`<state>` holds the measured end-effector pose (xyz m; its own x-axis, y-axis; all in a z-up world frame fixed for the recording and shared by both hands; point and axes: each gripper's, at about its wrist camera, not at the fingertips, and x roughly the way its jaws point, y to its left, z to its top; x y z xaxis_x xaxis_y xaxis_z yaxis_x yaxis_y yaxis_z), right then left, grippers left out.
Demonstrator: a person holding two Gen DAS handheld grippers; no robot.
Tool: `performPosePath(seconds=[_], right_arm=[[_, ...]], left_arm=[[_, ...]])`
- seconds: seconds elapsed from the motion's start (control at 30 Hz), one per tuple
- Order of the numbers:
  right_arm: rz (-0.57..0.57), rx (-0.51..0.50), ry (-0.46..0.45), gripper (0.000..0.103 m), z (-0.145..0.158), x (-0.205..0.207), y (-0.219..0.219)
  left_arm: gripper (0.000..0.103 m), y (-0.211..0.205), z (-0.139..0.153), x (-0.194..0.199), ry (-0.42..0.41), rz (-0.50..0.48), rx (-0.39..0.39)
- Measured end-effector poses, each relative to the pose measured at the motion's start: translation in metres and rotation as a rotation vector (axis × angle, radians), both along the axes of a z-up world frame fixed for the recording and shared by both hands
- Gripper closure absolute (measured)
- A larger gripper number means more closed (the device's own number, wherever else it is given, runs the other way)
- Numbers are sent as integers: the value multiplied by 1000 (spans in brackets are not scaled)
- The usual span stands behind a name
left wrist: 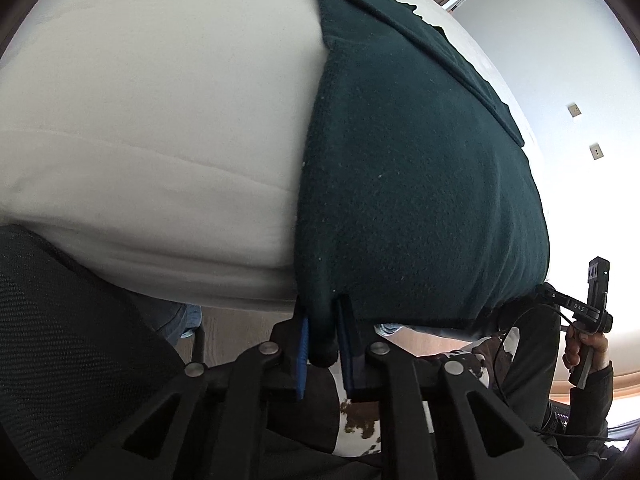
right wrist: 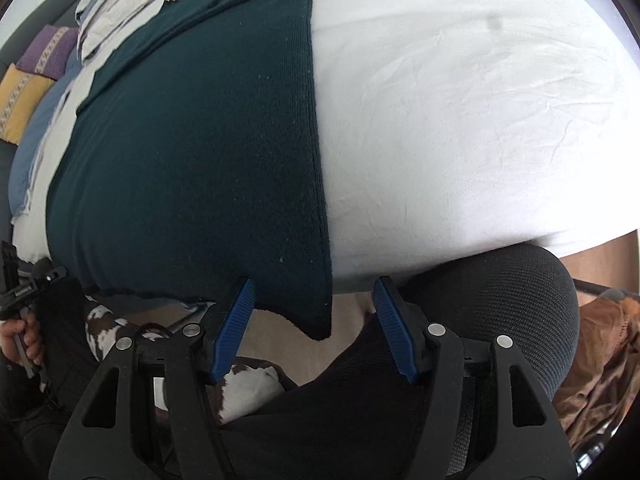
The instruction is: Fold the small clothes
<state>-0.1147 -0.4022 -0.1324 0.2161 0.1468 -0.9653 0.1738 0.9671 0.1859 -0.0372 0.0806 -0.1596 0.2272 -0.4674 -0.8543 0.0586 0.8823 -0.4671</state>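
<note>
Right claw (right wrist: 314,300) agape; dark green garment (right wrist: 192,152) corner hangs between blue fingers (right wrist: 390,332), off white bed (right wrist: 460,120).

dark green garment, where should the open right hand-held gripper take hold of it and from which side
Grip the dark green garment at its free near corner, which hangs past the white bed edge. Come from the near side: the right hand-held gripper stands open around that corner, and the left hand-held gripper is shut on the other near corner.

One green garment (left wrist: 400,160) — two cushions (right wrist: 36,76)
</note>
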Motion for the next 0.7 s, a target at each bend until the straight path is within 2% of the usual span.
performPosePath(seconds=[0.1, 0.27, 0.3, 0.37, 0.4, 0.57, 0.7], right_arm=[[42, -35, 36, 41, -4, 9, 10], [81, -29, 37, 45, -5, 16, 16], [80, -34, 32, 49, -3, 14, 13], [79, -18, 27, 77, -1, 10, 6], [69, 9, 26, 82, -1, 8, 1], [49, 80, -33, 95, 8, 1, -7], [34, 151, -102, 96, 28, -10, -14]], left_arm=[[94, 0, 2, -2, -12, -3, 12], [95, 2, 5, -3, -21, -13, 21], [95, 1, 5, -4, -23, -16, 24], [95, 1, 6, -4, -27, -26, 29], [95, 1, 6, -4, -29, -28, 32], [96, -3, 10, -7, -43, -41, 36], [97, -6, 20, -13, -75, -63, 23]])
